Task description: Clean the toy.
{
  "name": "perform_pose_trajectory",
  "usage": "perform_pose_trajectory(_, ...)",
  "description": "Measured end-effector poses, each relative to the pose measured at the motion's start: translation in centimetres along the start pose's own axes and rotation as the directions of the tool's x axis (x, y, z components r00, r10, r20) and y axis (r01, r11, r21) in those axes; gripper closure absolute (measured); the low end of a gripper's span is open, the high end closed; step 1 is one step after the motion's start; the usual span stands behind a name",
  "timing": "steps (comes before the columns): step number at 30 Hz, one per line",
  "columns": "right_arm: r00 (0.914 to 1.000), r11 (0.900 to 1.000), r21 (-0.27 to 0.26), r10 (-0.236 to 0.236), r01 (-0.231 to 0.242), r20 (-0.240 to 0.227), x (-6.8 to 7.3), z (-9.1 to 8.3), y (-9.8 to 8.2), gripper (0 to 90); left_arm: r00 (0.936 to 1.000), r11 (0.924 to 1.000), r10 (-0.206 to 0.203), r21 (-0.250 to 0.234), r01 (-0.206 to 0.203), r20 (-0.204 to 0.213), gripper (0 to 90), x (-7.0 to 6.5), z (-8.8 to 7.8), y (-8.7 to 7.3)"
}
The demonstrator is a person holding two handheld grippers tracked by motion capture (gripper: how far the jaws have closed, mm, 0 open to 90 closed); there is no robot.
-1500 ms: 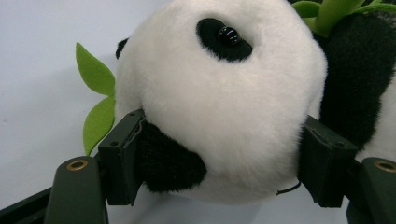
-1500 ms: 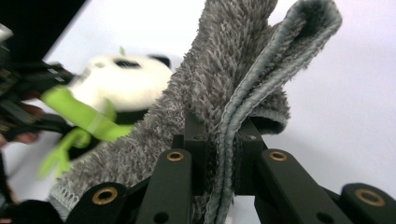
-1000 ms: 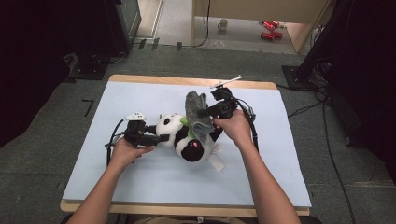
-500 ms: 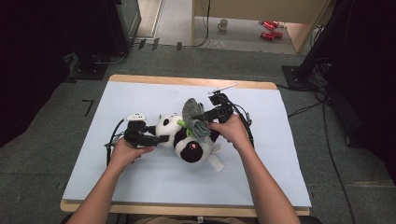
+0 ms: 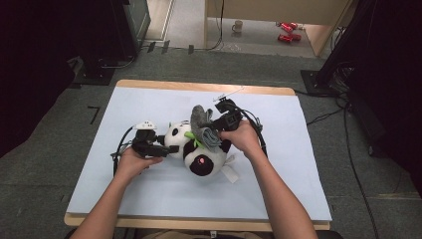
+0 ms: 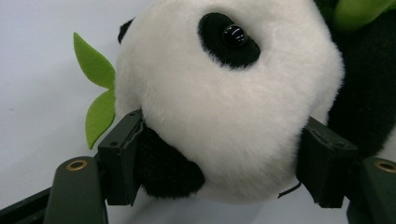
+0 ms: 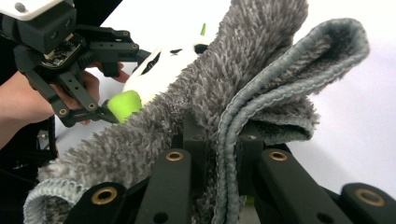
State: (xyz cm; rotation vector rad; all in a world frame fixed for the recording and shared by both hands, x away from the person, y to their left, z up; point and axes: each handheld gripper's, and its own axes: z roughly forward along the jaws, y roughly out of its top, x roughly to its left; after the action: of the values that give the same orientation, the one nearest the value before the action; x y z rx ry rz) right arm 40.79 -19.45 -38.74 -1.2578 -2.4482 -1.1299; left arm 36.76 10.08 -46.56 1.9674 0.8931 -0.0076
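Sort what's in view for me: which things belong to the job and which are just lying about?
In the job:
- panda plush, head clamped by the left gripper
- grey cloth, pinched by the right gripper
- blue mat under them

Lying about:
- mug on the floor
- red items beside it

the panda (image 6: 233,116) is soft plush with a glossy bead eye (image 6: 232,33) and felt leaves (image 6: 95,88). the grey towel (image 7: 261,98) is rough, shaggy terry cloth. each tool (image 7: 219,154) is matt black plastic with brass-coloured rivets. the desk (image 5: 298,164) has a smooth, matt pale-blue cover and a wooden edge.
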Motion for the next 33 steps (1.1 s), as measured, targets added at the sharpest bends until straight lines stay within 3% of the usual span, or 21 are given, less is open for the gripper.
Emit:
perform_pose_trajectory(5,0.9991,0.997,-0.063,0.034,-0.032,0.026,-0.2,-2.1,0.5,80.7,1.0000,1.0000,-0.002,-0.004,0.002,0.003,27.1,0.0,0.0,0.0)
perform_pose_trajectory(7,0.9970,0.996,-0.084,0.028,-0.022,0.072,-0.2,-3.4,0.7,80.7,1.0000,1.0000,-0.002,-0.004,0.002,0.003,27.1,0.0,0.0,0.0)
perform_pose_trajectory(10,0.9869,0.995,-0.097,0.001,0.015,0.161,-0.2,-5.1,0.9,80.7,1.0000,0.9999,-0.006,-0.008,0.006,0.004,27.1,0.0,0.0,0.0)
perform_pose_trajectory(11,0.9864,0.995,-0.099,0.005,0.012,0.164,-0.3,-5.4,0.9,80.7,1.0000,0.9999,-0.007,-0.009,0.007,0.003,27.1,0.0,0.0,0.0)
perform_pose_trajectory(14,0.9891,0.997,-0.074,0.014,-0.003,0.146,-0.1,-5.0,0.8,80.6,0.9999,0.9999,-0.011,-0.013,0.011,0.001,27.1,0.0,0.1,0.1)
perform_pose_trajectory(19,0.9972,1.000,0.016,-0.015,0.014,0.073,1.2,-1.4,0.7,80.5,1.0000,0.9999,-0.009,-0.010,0.009,-0.001,27.1,-0.1,0.1,0.1)
perform_pose_trajectory(21,0.9924,0.997,0.060,-0.056,0.050,0.109,1.9,-0.1,0.5,80.5,1.0000,1.0000,-0.002,0.001,0.002,-0.002,27.1,0.0,0.0,0.0)
perform_pose_trajectory(23,0.9906,0.997,0.062,-0.053,0.046,0.126,2.1,0.0,0.4,80.6,1.0000,1.0000,-0.004,-0.002,0.004,0.001,27.2,0.0,0.0,0.0)
perform_pose_trajectory(28,0.9642,0.993,0.102,-0.077,0.052,0.254,0.9,-1.5,-0.5,80.8,0.9998,0.9995,-0.020,-0.026,0.020,0.006,27.2,-0.2,0.1,0.1)
perform_pose_trajectory(33,0.9663,0.998,0.068,-0.015,-0.002,0.257,-0.8,-3.6,-1.8,80.8,0.9997,0.9991,-0.024,-0.035,0.024,0.009,27.2,-0.1,0.1,0.2)
